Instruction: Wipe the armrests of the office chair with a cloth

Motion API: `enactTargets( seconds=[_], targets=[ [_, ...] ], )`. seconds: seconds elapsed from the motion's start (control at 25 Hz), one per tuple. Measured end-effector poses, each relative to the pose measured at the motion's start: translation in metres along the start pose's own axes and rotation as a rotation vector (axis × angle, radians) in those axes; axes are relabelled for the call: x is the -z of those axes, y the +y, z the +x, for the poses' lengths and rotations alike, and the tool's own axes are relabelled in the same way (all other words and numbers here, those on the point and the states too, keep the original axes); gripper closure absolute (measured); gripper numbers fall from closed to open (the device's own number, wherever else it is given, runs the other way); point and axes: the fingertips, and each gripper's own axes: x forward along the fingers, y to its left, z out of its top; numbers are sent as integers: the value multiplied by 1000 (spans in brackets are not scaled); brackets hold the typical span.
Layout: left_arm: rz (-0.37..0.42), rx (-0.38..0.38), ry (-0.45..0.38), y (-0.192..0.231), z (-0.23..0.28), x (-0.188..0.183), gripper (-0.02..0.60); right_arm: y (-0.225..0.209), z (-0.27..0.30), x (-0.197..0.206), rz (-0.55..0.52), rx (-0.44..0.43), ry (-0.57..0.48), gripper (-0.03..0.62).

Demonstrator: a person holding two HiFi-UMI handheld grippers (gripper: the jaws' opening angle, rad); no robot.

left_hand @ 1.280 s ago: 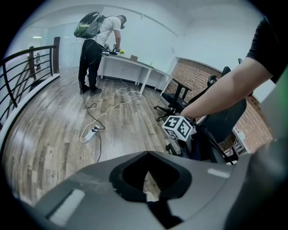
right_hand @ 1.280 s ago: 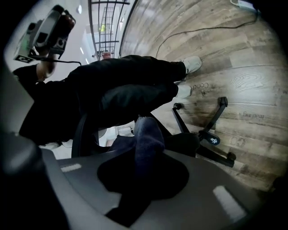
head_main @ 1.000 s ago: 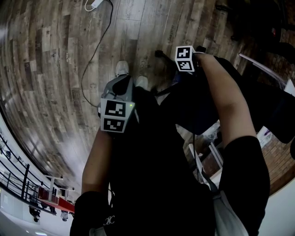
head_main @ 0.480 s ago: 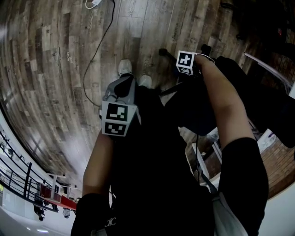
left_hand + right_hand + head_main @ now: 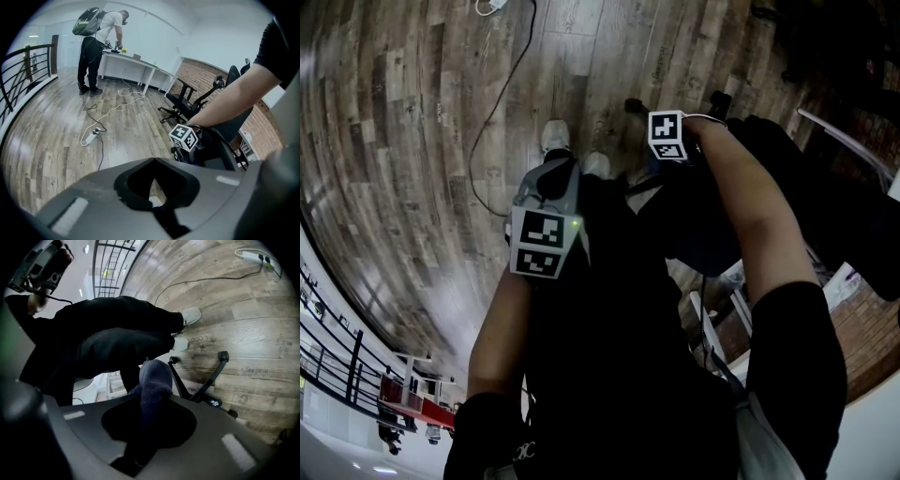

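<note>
Jaws of our left gripper (image 5: 156, 206) were pressed together on nothing, held over the wood floor (image 5: 412, 141). Further right, our right gripper's (image 5: 142, 446) jaws pinched the dark blue cloth (image 5: 153, 380) just beside the black office chair (image 5: 233, 129), its wheeled base (image 5: 206, 385) showing below.

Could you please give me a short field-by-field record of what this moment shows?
left gripper: shut, holding nothing
right gripper: shut on the dark blue cloth
office chair: by the right gripper; its base legs show beyond the cloth
armrest contact: cannot tell
floor: wood planks, power strip lying on it
background: second person bent over a white desk
</note>
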Motion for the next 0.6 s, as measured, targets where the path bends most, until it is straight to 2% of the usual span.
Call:
enactTargets(
  seconds=[0.08,0.24,0.4,0.52,0.6],
  targets=[
    [4,2,-8,-2,-4,-5,578,19,-6,3,-42,-27,50,523],
    [28,8,-27,-11,-15,-18,578,53,-17,5,-139,-30,132,523],
    [48,15,-39,-18,-24,-28,578,82,-23,15,-133,-87,193,523],
    [58,22,-37,-20,-32,-32,578,90,-34,13,-87,-90,134,523],
    [68,26,-35,-21,-37,-36,578,96,-49,4,-47,-90,16,523]
  ],
)
